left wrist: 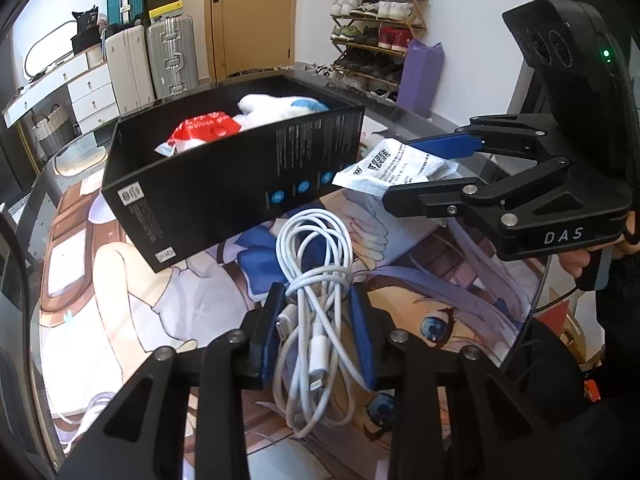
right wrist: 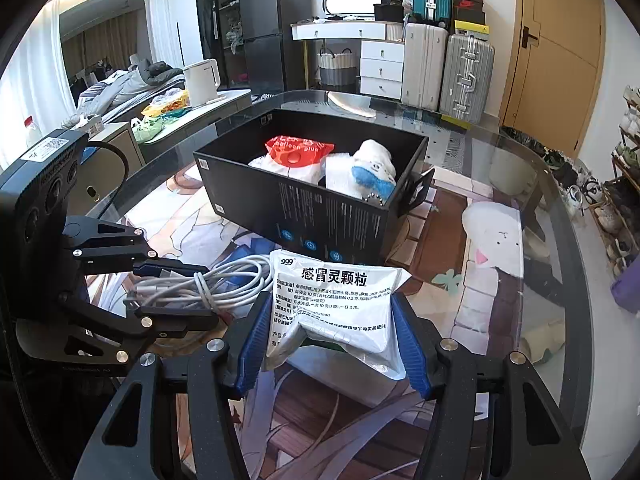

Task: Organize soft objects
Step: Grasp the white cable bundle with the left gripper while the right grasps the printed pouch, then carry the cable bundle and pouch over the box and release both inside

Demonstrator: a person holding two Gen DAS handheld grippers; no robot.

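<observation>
My left gripper (left wrist: 318,300) is shut on a coiled white cable (left wrist: 316,280), held above the printed mat; it also shows in the right wrist view (right wrist: 208,288). My right gripper (right wrist: 330,308) is shut on a white medicine sachet (right wrist: 340,304) with black print; it shows in the left wrist view (left wrist: 396,168) at the right. A black open box (left wrist: 224,184) stands just beyond both grippers. It holds a red-and-white pouch (right wrist: 298,152) and a white and blue plush toy (right wrist: 374,168).
The box rests on an anime-print mat (left wrist: 120,320) on a round glass table (right wrist: 560,184). Suitcases (right wrist: 448,68), a white drawer unit, a shoe rack (left wrist: 372,28) and a wooden door stand behind the table.
</observation>
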